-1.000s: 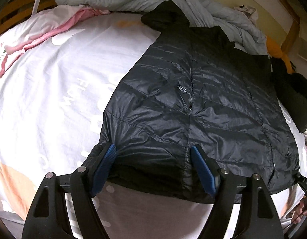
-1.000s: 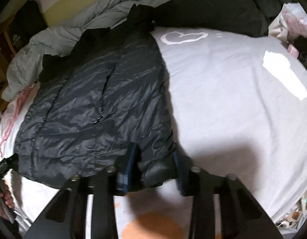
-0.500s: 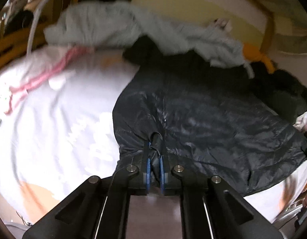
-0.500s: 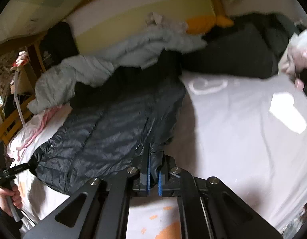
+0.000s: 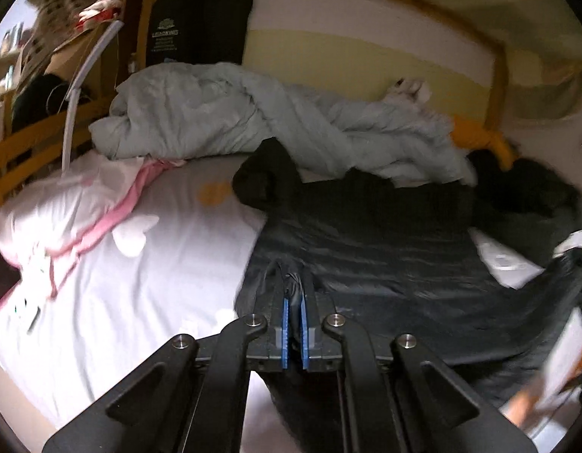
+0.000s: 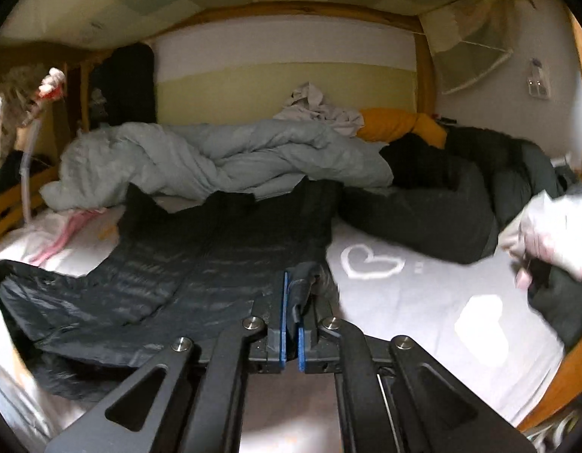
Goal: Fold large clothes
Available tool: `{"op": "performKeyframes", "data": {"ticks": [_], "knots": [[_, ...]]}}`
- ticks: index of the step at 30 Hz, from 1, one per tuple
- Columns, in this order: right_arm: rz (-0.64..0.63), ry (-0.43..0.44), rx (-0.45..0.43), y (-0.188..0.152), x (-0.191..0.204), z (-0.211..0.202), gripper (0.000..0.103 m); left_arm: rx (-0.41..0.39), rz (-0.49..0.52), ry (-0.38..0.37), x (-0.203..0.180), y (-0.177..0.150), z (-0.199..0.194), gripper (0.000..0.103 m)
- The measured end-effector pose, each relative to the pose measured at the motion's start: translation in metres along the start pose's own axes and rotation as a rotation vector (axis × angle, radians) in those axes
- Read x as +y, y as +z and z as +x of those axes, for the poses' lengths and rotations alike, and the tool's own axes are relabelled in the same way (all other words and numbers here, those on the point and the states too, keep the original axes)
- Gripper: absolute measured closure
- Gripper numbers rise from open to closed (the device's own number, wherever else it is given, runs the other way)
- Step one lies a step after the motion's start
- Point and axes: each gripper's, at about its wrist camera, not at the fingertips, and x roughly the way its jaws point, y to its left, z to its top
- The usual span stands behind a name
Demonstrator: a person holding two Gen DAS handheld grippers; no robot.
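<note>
Grippers first: our left gripper (image 5: 294,302) has its jaws pressed together on a fold of the black jacket (image 5: 385,264) at the hem, and the blue pads (image 5: 285,324) nearly meet with the cloth squeezed between them. Our right gripper (image 6: 292,302) does the same at the other hem corner; its jaws pinch a dark roll of the jacket (image 6: 200,268), and one pad (image 6: 284,321) shows beside the fabric. Both pairs of jaws have just been closing on the cloth.

We see the near edge of the jacket raised off the sheet (image 5: 147,264) where we hold it, and it sags between the two grips. The rest of the jacket lies flat on the bed, stretched away from us, with one sleeve (image 5: 264,177) bent toward the far left in the left view. The white sheet (image 6: 423,302) carries a heart outline (image 6: 372,260) just beside the jacket in the right view.

Behind the jacket, a grey duvet (image 5: 253,120) is bunched across the bed and touches the collar end. A pink and white cloth (image 5: 83,207) lies at the left. An orange pillow (image 6: 396,124) and other dark clothes (image 6: 460,188) rest at the far right, against the wall.
</note>
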Motion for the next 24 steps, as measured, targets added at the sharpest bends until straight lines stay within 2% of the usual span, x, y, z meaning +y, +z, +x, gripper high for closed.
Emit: {"op": "performKeyframes", "data": {"ticks": [2,5,7,10,11,12,13,14,15,17,18,20,22,24], "knots": [[0.009,-0.061,0.052,0.011,0.000,0.042,0.099,0.092,0.007,0.032,-0.001,0.010,0.051,0.098],[-0.011,-0.122,0.129,0.009,0.005,0.102,0.099,0.243,-0.026,0.024,0.008,0.006,0.116,0.097],[-0.030,-0.149,0.185,0.000,0.008,0.138,0.099,0.294,-0.032,0.021,0.012,0.000,0.143,0.092],[-0.061,-0.172,0.275,-0.021,0.009,0.179,0.099,0.327,-0.046,0.027,0.020,-0.007,0.166,0.081],[-0.067,-0.175,0.299,-0.026,0.009,0.188,0.099,0.322,-0.062,0.024,0.023,-0.005,0.169,0.076],[-0.064,-0.171,0.318,-0.029,0.007,0.196,0.099,0.311,-0.076,0.025,0.024,-0.003,0.169,0.064],[-0.057,-0.166,0.325,-0.030,0.004,0.200,0.099,0.288,-0.085,0.033,0.024,0.000,0.165,0.058],[-0.046,-0.162,0.329,-0.034,0.001,0.201,0.099,0.258,-0.086,0.044,0.027,0.003,0.161,0.047],[-0.029,-0.157,0.330,-0.035,-0.003,0.203,0.099,0.232,-0.084,0.056,0.029,0.005,0.156,0.041],[-0.005,-0.145,0.324,-0.036,-0.008,0.204,0.098,0.174,-0.064,0.068,0.029,0.010,0.141,0.037],[0.010,-0.134,0.317,-0.035,-0.011,0.203,0.098,0.149,-0.054,0.069,0.028,0.012,0.136,0.029],[0.032,-0.114,0.296,-0.031,-0.014,0.198,0.097,0.087,-0.036,0.061,0.026,0.014,0.120,0.021],[0.038,-0.104,0.274,-0.028,-0.016,0.195,0.090,0.035,-0.013,0.041,0.022,0.013,0.102,0.018],[0.035,-0.110,0.252,-0.025,-0.015,0.189,0.072,-0.007,0.005,0.017,0.019,0.013,0.089,0.009]]}}
